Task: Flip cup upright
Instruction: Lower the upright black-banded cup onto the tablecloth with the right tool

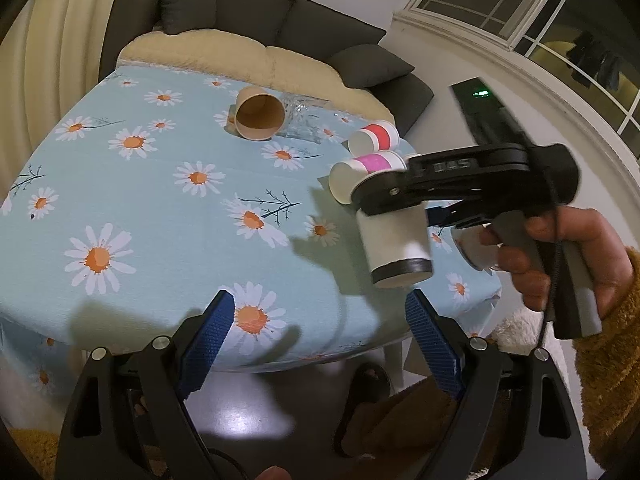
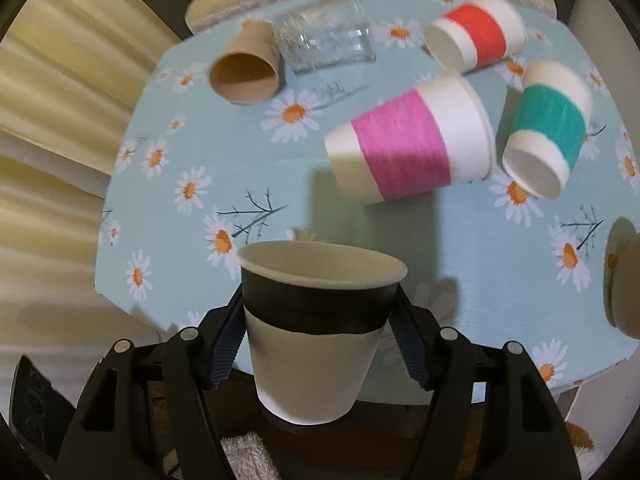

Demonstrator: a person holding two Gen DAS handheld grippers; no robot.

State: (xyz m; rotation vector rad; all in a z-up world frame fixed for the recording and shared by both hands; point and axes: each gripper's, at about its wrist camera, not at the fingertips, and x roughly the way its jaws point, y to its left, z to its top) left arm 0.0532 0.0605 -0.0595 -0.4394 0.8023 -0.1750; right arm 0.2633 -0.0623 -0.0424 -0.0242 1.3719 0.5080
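My right gripper [image 2: 318, 320] is shut on a white paper cup with a black band [image 2: 312, 344], pads on the band just under the rim. In the left wrist view the same cup [image 1: 394, 246] hangs in the air over the table's right side, rim pointing down, under the right gripper [image 1: 394, 200]. My left gripper [image 1: 320, 320] is open and empty at the table's near edge, left of and below the cup.
On the daisy tablecloth [image 2: 208, 152] lie a pink-banded cup [image 2: 404, 144], a teal-banded cup [image 2: 548, 128], a red-banded cup [image 2: 476, 32], a brown cup [image 2: 248, 68] and a clear glass [image 2: 328, 36], all on their sides. A sofa [image 1: 280, 20] stands behind the table.
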